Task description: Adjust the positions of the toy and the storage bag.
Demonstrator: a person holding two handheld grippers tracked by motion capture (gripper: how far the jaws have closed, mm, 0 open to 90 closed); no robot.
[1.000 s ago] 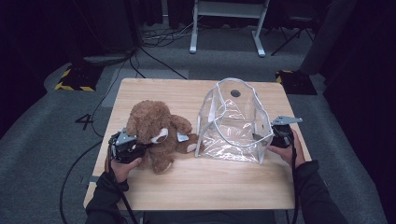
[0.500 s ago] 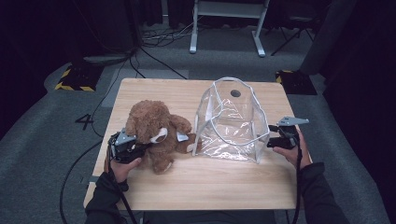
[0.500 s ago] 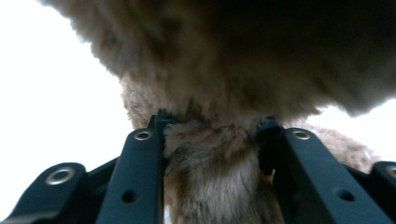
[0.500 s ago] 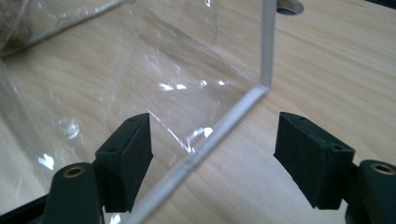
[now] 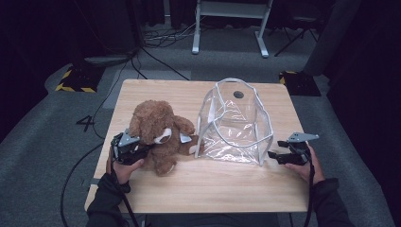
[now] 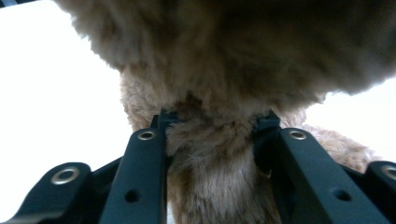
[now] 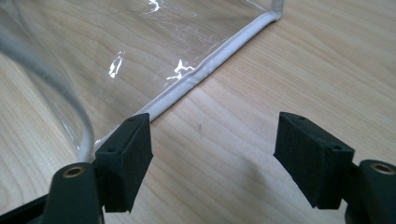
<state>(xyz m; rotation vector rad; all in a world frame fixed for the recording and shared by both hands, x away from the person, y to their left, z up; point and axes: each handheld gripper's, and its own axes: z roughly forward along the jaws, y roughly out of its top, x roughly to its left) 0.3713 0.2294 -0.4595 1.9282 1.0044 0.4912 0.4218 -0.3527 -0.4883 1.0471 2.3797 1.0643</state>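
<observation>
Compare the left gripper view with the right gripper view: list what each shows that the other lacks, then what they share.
Left gripper view: the brown teddy bear up close, a plush part of it squeezed between the left gripper pads, with a washed-out white background.

Right gripper view: the clear plastic bag with its white piped bottom edge lying on the wooden table, and the right gripper open with bare wood between its pads, one pad close beside the edge.

Shared: a pair of black jaws rising from the bottom of each view.
</observation>
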